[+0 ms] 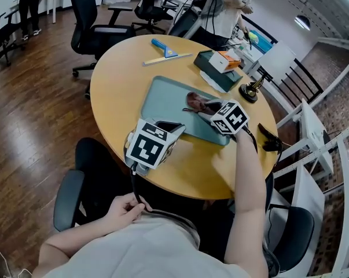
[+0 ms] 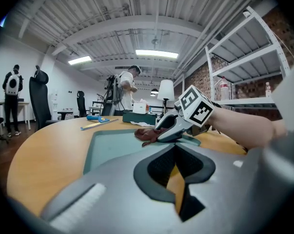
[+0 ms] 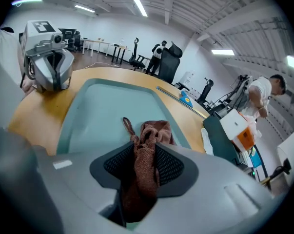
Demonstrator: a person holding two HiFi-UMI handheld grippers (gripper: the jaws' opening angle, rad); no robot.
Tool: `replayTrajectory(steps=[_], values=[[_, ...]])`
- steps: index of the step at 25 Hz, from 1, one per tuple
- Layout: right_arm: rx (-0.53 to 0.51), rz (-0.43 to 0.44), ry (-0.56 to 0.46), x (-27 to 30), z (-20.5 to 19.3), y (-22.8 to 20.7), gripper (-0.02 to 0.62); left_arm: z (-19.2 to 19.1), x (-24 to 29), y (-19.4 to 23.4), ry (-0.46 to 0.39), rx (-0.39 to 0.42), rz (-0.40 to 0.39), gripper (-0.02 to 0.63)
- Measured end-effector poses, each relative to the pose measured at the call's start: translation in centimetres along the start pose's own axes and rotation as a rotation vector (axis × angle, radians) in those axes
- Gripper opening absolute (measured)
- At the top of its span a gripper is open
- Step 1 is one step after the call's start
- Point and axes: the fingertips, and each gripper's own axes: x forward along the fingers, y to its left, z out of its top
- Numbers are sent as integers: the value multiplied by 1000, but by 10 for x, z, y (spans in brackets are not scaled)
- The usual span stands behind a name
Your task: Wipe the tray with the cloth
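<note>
A teal tray (image 1: 168, 100) lies in the middle of the round wooden table. A brown cloth (image 1: 196, 103) rests on its right part. My right gripper (image 1: 208, 111) is shut on the cloth and holds it down on the tray. The right gripper view shows the cloth (image 3: 147, 147) pinched between the pads, spilling onto the tray (image 3: 103, 108). My left gripper (image 1: 173, 130) lies on the table at the tray's near edge, with no hand on it. In its own view, the left gripper (image 2: 178, 179) has its jaws together and empty, facing the tray (image 2: 112, 147) and the right gripper (image 2: 159, 133).
A blue squeegee (image 1: 164, 48) and a ruler (image 1: 167, 58) lie at the table's far side. A dark green box (image 1: 213, 74) with an orange-white carton (image 1: 225, 61) stands at the back right. Office chairs (image 1: 96, 30) and a standing person (image 1: 226, 10) are beyond the table.
</note>
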Motion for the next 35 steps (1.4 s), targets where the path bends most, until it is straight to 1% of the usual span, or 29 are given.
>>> replayTrajectory(steps=[6,10,15,20,31,35], values=[[-79,104,-44,-20,11,48,137,12,-10,-4,-105,32,-2,14],[-131,164,-55,-29,17,70,137,13,-10,-4,-116,42,-5,14],[-140,193,-67,-24,23,76,137,12,-10,-6,-113,34,-10,14],[-125,173,-67,-13,30,62,137,12,-10,-3,-117,47,0,14],[-31,91,-23,22,36,7,137,13,-9,-5,-113,49,2,14],[-1,43,-12,35,36,-12,137,12,-9,-6,-112,50,-1,14]])
